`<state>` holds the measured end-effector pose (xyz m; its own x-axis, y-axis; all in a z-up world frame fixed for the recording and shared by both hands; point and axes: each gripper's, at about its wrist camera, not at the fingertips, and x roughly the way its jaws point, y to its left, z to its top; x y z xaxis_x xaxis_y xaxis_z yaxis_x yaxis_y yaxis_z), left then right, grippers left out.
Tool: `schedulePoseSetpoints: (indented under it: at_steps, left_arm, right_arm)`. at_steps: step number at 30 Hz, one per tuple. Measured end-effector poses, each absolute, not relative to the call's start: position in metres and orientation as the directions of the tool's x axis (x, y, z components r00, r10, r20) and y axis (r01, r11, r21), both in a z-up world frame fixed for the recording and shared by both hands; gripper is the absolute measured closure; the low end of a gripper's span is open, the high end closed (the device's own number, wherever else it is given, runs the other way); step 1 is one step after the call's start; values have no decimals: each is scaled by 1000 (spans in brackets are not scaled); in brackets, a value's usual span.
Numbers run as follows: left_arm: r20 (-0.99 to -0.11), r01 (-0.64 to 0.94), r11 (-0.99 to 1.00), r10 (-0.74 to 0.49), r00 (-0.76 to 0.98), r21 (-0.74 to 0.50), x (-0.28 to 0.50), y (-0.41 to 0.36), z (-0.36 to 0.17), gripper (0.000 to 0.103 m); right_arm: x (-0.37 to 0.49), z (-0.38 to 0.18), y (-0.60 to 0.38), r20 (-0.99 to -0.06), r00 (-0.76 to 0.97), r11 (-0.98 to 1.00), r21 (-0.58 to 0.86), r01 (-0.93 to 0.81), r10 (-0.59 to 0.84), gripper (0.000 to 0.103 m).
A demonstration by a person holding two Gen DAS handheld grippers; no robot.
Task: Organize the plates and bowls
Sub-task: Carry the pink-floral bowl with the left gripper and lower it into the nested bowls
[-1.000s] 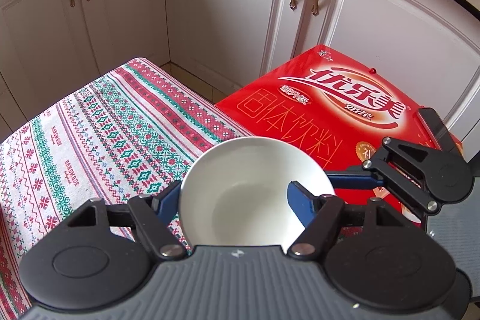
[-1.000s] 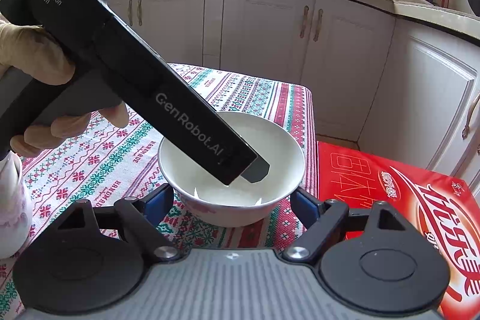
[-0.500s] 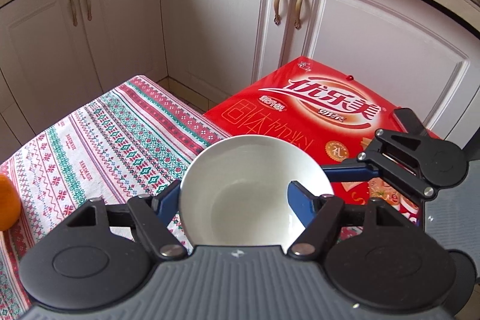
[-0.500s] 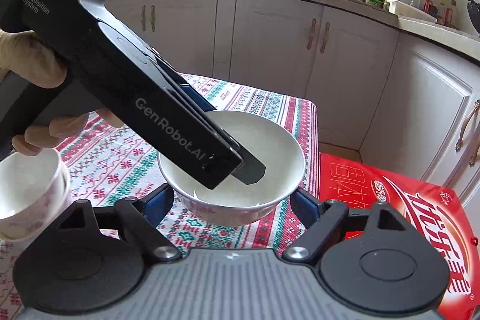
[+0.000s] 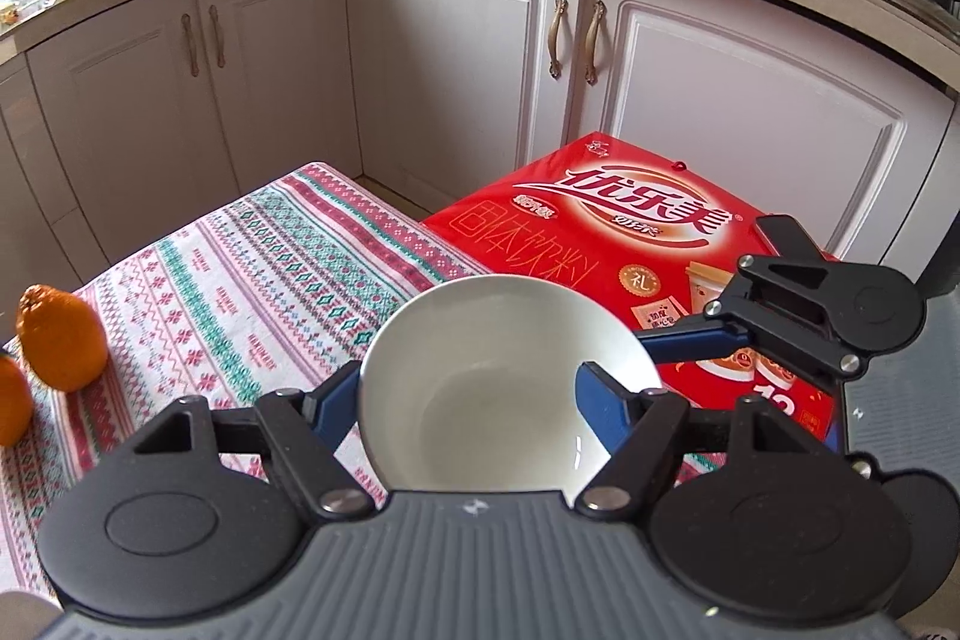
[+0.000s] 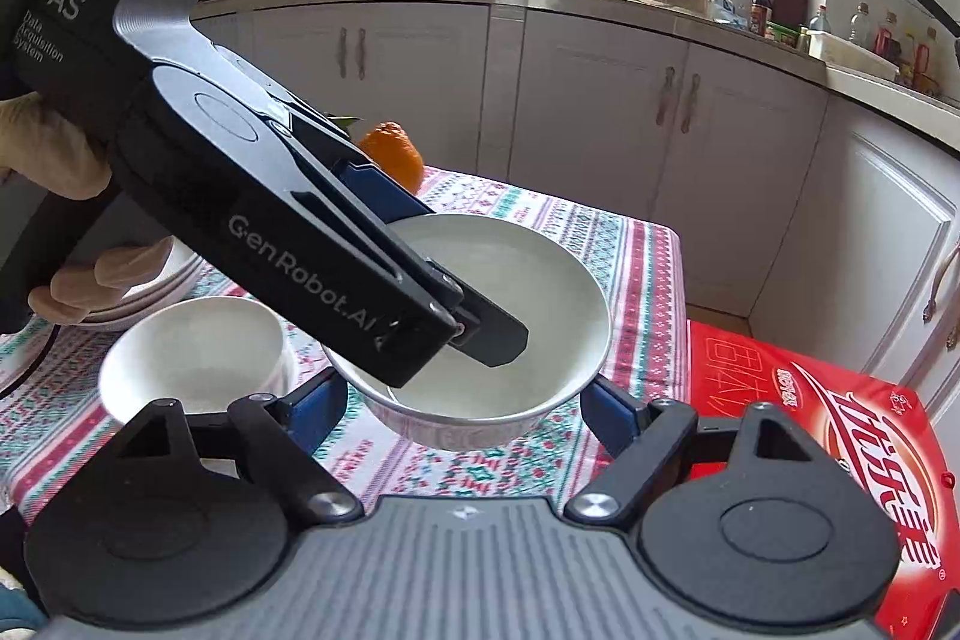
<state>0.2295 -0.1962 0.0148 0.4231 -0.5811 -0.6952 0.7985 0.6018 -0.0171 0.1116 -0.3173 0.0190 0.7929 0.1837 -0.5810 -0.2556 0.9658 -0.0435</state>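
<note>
Two grippers are sharing one white bowl point(image 5: 498, 370) as you are holding it clear of the striped tablecloth point(image 5: 240, 280), close to the cloth's edge nearest the red carton point(image 5: 630, 232). Your left gripper point(image 5: 468, 394) is clamping the bowl, with one finger point(image 6: 492, 337) reaching down inside it and the other sitting outside the wall. Your right gripper point(image 6: 465, 406) is bracketing the bowl lower down, its two blue pads lying against the outer wall on either side. Your gloved hand point(image 6: 54, 172) is wrapping the left tool's handle. A smaller bowl point(image 6: 192, 358) is standing on the cloth just beside the held one, stacked plates point(image 6: 150, 292) are lying behind it, and an orange point(image 5: 60, 340) is sitting well apart.
</note>
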Motion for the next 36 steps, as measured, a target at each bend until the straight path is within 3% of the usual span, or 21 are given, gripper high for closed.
schedulePoseSetpoints:
  at_steps: [19,36]
  left_arm:
    - [-652,699,715,-540,532,-21,195,-114,32,27]
    - [-669,657,748,-534,518,-88,192,-84,2,24]
  right_arm:
    - [90,41,-247,-565,767,914,-55,-401,302,15]
    - [93,22,-222,-627,698,889,-20,-458,345,15]
